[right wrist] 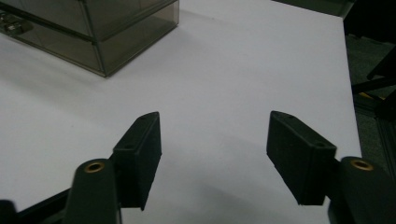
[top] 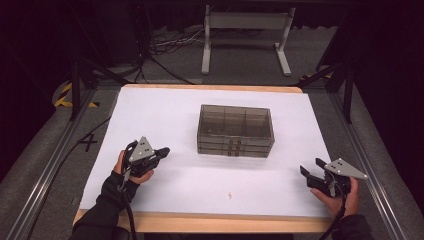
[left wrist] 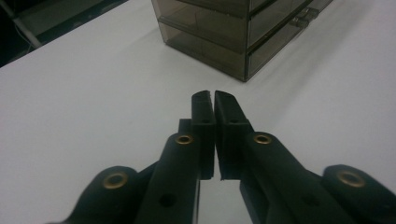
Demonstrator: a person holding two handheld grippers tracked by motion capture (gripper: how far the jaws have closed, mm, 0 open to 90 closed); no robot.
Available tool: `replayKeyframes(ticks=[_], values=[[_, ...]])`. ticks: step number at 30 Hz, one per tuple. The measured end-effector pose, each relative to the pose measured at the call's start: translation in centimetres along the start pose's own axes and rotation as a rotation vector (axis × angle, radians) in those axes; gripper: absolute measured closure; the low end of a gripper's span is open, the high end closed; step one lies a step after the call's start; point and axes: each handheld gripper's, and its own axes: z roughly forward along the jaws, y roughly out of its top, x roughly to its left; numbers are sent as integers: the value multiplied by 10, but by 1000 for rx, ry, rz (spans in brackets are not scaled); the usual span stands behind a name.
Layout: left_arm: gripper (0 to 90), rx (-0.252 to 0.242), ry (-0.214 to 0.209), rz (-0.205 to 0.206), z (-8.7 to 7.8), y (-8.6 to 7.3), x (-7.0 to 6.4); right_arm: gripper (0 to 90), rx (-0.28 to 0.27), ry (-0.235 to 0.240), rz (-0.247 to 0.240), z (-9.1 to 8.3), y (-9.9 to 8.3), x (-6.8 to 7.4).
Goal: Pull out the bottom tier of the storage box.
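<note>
Smoky clear drawer box point(top: 235, 130) sits mid-table on white sheet point(top: 170, 115), drawers facing person. Left gripper point(top: 162, 152) near box's front-left corner, jaws pressed together, empty. Right gripper point(top: 311, 170) well apart toward table's right edge, jaws spread wide, empty.

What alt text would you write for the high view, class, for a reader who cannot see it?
A smoky see-through drawer box stands mid-table on a white sheet. The person's left tongs, shut, rest near its left; the right tongs, open, hover near the sheet's right edge. Neither touches the box.
</note>
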Motion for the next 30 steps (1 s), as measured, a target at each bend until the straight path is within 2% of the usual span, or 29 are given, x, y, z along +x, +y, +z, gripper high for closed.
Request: replayKeyframes(ticks=[2, 7, 11, 12, 18, 24, 26, 30], values=[[900, -10, -7, 20, 1, 7, 0, 433, 8, -2, -21, -3, 2, 5], [900, -34, -32, 45, 9, 25, 2, 509, 33, 1, -31, -7, 4, 17], [900, -48, -46, 59, 15, 36, 3, 506, 30, 4, -32, -10, 6, 23], [900, -58, -59, 61, 19, 43, 5, 505, 31, 2, -32, -11, 8, 26], [900, -73, -76, 78, 34, 62, 7, 505, 35, 14, -35, -9, 14, 36], [900, -68, -104, 108, 51, 79, 7, 504, 33, 29, -53, -1, 21, 47], [900, -59, -101, 121, 57, 83, 6, 504, 34, 35, -57, 2, 24, 50], [900, -55, -121, 121, 65, 86, 9, 505, 37, 37, -64, 7, 28, 55]])
